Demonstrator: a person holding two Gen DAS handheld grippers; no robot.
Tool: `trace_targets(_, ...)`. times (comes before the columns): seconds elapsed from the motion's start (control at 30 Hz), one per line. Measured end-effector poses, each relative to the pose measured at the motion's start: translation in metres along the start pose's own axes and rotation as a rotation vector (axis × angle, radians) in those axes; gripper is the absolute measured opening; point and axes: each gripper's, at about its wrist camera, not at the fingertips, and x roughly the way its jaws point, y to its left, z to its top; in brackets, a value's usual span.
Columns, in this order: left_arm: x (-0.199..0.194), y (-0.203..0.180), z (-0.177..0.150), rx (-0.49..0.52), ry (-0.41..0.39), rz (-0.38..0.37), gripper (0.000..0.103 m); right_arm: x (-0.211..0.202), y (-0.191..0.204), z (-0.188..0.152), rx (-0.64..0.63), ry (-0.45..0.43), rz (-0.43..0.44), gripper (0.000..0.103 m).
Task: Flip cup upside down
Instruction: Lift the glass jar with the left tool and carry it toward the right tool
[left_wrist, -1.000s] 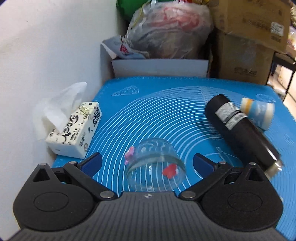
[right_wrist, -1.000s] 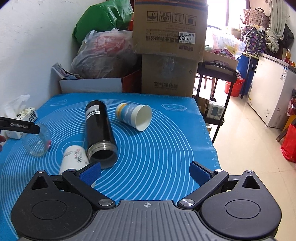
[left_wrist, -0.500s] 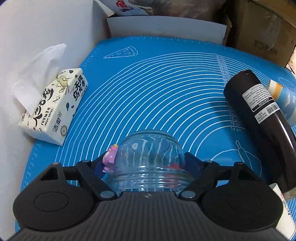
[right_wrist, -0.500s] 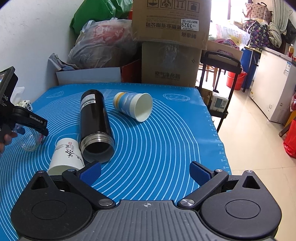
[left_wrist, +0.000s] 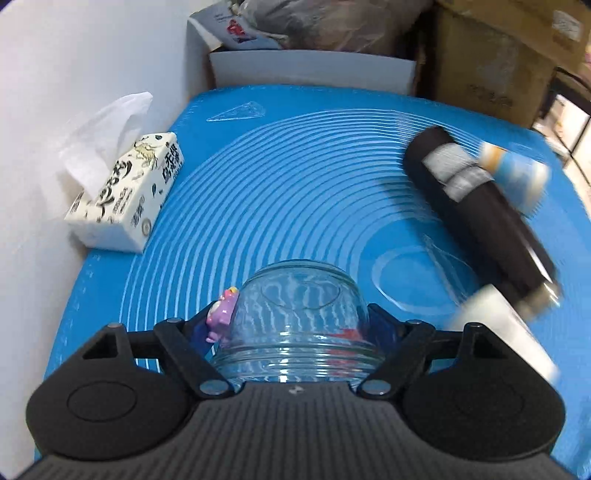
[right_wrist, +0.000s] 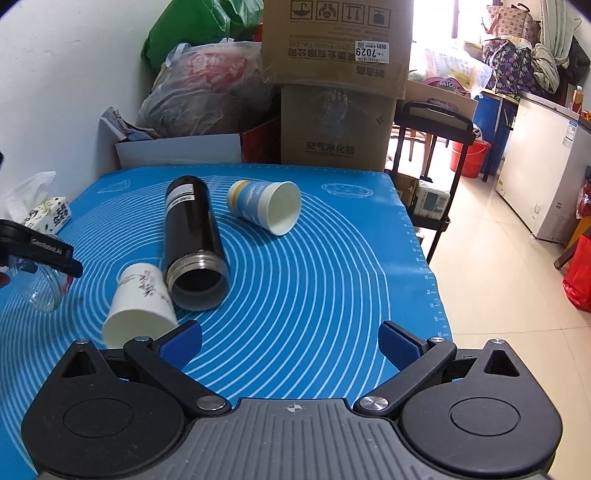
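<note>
A clear glass cup with small pink and red figures on its sides sits between my left fingers, its base pointing away from the camera. My left gripper is shut on it, above the blue mat. In the right wrist view the glass cup shows at the far left under the left gripper. My right gripper is open and empty over the mat's near edge.
A black flask lies on its side mid-mat. A blue paper cup and a white paper cup lie beside it. A tissue pack sits by the left wall. Boxes and bags stand behind the table.
My left gripper closed on the glass cup and has lifted and swung it; the view is now motion-blurred at right. My right gripper has stayed open, shifting slightly.
</note>
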Motion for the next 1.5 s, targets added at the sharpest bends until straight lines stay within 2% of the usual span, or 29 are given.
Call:
trace_targets(0.27,-0.052,-0.029,-0.057,0.022,0.006,-0.081,0.082,-0.027,0.003,-0.021,0.016,0.023,0.035,0.103)
trace_targets(0.53,-0.053,-0.048,-0.093,0.035,0.067,-0.099,0.082,-0.038,0.002,-0.045,0.027,0.063,0.059,0.103)
trace_targets(0.7,-0.044,-0.052,-0.102,0.031,0.083,-0.100,0.082,-0.038,0.002,-0.048,0.029,0.075,0.066,0.103)
trace_targets(0.93,-0.046,-0.052,-0.106,0.043,0.045,-0.099,0.082,-0.035,0.001,-0.050,0.034,0.086,0.070,0.103)
trace_targets(1.5,-0.055,-0.056,-0.106,0.071,0.027,-0.114,0.087,-0.039,0.006,-0.051,0.011,0.092,0.063,0.103)
